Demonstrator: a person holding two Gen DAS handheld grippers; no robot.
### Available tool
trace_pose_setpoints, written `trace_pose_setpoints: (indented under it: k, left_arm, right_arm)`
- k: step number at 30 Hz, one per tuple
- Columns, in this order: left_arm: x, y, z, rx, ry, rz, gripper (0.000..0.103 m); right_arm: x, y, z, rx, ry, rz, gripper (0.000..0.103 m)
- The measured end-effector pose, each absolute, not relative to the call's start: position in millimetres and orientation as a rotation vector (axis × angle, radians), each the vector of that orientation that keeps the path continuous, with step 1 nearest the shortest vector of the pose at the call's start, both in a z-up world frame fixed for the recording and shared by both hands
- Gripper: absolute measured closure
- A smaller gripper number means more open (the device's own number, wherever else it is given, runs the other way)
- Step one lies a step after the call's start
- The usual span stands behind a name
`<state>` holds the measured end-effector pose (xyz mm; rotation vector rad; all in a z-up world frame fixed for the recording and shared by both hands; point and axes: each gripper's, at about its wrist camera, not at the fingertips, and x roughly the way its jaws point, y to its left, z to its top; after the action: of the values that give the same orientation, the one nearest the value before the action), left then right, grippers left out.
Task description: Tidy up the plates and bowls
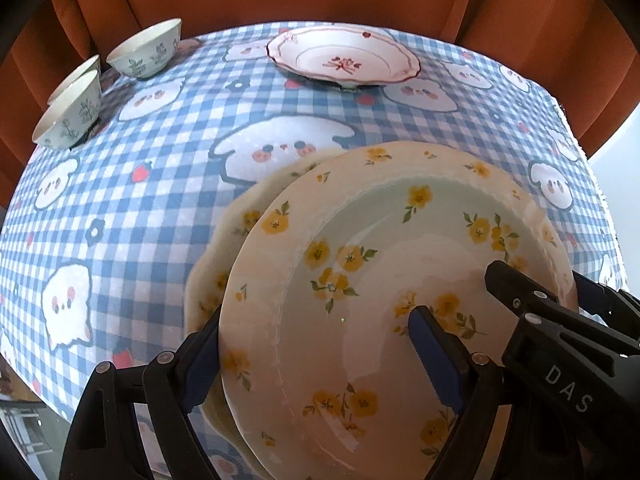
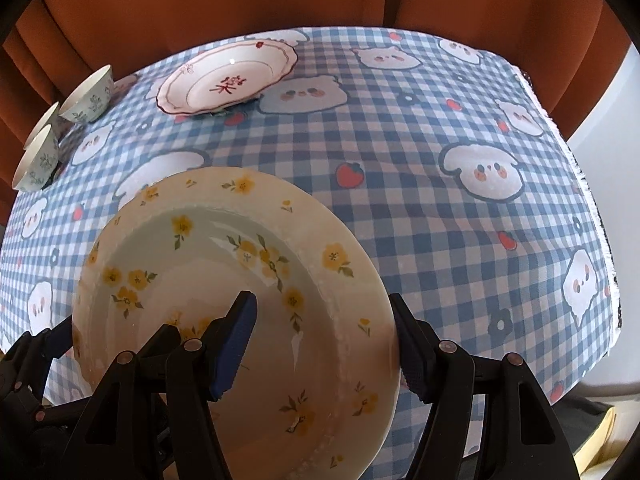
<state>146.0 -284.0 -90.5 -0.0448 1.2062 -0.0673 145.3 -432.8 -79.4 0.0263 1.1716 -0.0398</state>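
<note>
Above checked blue-and-white counter (image 2: 400, 208): glazed cream ceramic plate with yellow flowers (image 1: 380, 280) held tilted, over second like plate. Left gripper (image 1: 316, 356) and right gripper (image 2: 328, 344) each straddle opposite rim, clamping. Rigid, slick, breakable; hold rims.

Glossy glazed ceramic on the yellow-flowered plate (image 1: 360, 280), its smooth well throwing back bright window glare. A second plate (image 1: 224, 240) beneath it looks paler and less shiny. The red-patterned plate (image 1: 344, 60) gleams too, and the small bowls (image 1: 144, 52) carry a soft glazed sheen. Matt woven cloth, the checked tablecloth (image 1: 160, 200), lightly wrinkled. The fingers (image 2: 236, 340) are matt black plastic with ribbed blue pads and small metal rivets. Behind, the rust curtain (image 2: 200, 0) hangs as matt fabric.
</note>
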Motion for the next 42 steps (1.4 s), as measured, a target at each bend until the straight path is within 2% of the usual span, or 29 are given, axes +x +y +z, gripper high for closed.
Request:
trace_pose_setpoints:
  k: [20, 22, 24, 26, 34, 42]
  left_arm:
    - [148, -293, -97, 0.000, 1.192, -0.005, 0.010]
    - [148, -297, -96, 0.052, 1.186, 0.018, 0.010]
    - [147, -304, -95, 0.105, 1.171, 0.032, 0.010]
    - [149, -302, -96, 0.092, 1.175, 0.035, 0.010]
    - [148, -283, -90, 0.038, 1.176, 0.042, 0.014]
    - [140, -272, -82, 0.024, 1.172, 0.071, 0.017]
  right_arm:
    - [144, -445, -83, 0.039, 1.159, -0.025, 0.036]
    - [140, -447, -81, 0.040, 1.152, -0.031, 0.041]
    - [136, -451, -81, 0.048, 1.163, -0.023, 0.058]
    - [133, -454, -80, 0.056, 1.157, -0.021, 0.062]
    - [134, -445, -83, 0.046, 1.170, -0.007, 0.062]
    - [141, -433, -92, 0.044, 1.195, 0.015, 0.058]
